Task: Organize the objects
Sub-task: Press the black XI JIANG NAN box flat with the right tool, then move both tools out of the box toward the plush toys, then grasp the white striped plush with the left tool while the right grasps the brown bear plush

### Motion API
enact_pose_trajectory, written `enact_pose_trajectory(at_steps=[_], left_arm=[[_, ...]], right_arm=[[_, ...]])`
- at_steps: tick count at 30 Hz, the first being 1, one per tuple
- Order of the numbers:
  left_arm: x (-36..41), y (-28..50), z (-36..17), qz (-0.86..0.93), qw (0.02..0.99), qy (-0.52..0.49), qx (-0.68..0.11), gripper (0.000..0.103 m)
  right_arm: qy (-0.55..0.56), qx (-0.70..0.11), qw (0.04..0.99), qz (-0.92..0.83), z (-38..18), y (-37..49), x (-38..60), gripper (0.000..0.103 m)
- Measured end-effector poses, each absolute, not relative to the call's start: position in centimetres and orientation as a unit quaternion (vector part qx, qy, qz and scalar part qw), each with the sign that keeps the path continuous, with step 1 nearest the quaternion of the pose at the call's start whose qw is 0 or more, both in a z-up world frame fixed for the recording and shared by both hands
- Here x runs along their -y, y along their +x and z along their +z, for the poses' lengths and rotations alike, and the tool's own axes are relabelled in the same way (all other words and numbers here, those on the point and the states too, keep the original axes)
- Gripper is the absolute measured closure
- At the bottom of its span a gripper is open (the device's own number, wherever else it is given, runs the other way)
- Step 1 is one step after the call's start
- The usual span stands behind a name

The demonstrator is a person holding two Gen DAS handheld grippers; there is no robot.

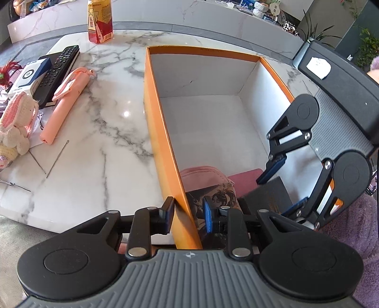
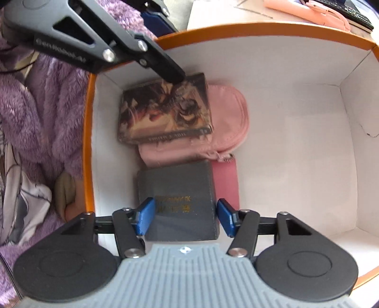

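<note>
An orange box with white inside (image 1: 151, 106) stands on the marble table. My left gripper (image 1: 188, 214) sits astride its near wall, shut on it; its inner finger (image 2: 165, 68) reaches down inside. In the box's near corner lie an illustrated box (image 2: 163, 111), a pink pouch (image 2: 227, 118) under it, a maroon flat item (image 2: 225, 180) and a dark grey box with gold lettering (image 2: 180, 189). My right gripper (image 2: 184, 218) points down into the box, its blue pads against the grey box's two sides. The left wrist view shows that right gripper (image 1: 283, 189) at the box's right side.
Left of the box on the table lie a pink folded stick (image 1: 66, 104), a black remote (image 1: 59, 68), a small white-and-blue carton (image 1: 30, 73), a crocheted bunny (image 1: 16, 123) and thin metal needles (image 1: 56, 158). A drink bottle (image 1: 99, 21) stands behind. Purple fleece (image 2: 35, 106) borders the box.
</note>
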State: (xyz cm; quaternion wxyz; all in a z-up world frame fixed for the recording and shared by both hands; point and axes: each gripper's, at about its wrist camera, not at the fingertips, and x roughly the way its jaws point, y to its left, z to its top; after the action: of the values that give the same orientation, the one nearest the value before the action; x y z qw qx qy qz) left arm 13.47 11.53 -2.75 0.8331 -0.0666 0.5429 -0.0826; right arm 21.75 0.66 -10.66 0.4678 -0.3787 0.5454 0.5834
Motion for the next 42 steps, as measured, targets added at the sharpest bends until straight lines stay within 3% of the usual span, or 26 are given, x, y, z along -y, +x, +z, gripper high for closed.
enact_pose_trajectory(at_steps=[7,13,18,26,31,33,38,42], left_arm=[[-11.4,12.3,-0.9,-0.057,0.856,-0.058,-0.510,0.074],[-9.5,10.7,3.6,-0.077,0.898,-0.047,-0.431,0.073],[-5.0,10.8,5.1,-0.155,0.892,-0.038,-0.422,0.072],[4.6,12.7,3.8,-0.237,0.859,0.018,-0.453,0.072],[10.3,14.5,1.1,-0.258,0.833,0.069,-0.485,0.071],[12.5,15.0,0.0,-0.257,0.824,0.091,-0.497,0.067],[16.6,16.5,-3.1,-0.220,0.804,0.156,-0.530,0.054],[18.2,17.4,-4.6,-0.190,0.790,0.181,-0.554,0.052]], right_arm=[[-0.376,-0.525,0.520,0.559,-8.6,20.3,0.2,0.044],[-0.298,-0.491,0.641,0.509,-2.6,19.9,4.2,0.039],[-0.256,-0.469,0.729,0.428,0.0,19.9,9.3,0.041],[-0.207,-0.476,0.807,0.283,-3.0,16.5,18.1,0.053],[-0.130,-0.490,0.835,0.214,-6.4,14.9,23.1,0.072],[-0.110,-0.488,0.847,0.181,-8.2,14.4,24.5,0.078],[-0.068,-0.463,0.871,0.147,-11.5,13.5,27.1,0.078],[-0.115,-0.434,0.883,0.134,-12.2,13.2,28.1,0.074]])
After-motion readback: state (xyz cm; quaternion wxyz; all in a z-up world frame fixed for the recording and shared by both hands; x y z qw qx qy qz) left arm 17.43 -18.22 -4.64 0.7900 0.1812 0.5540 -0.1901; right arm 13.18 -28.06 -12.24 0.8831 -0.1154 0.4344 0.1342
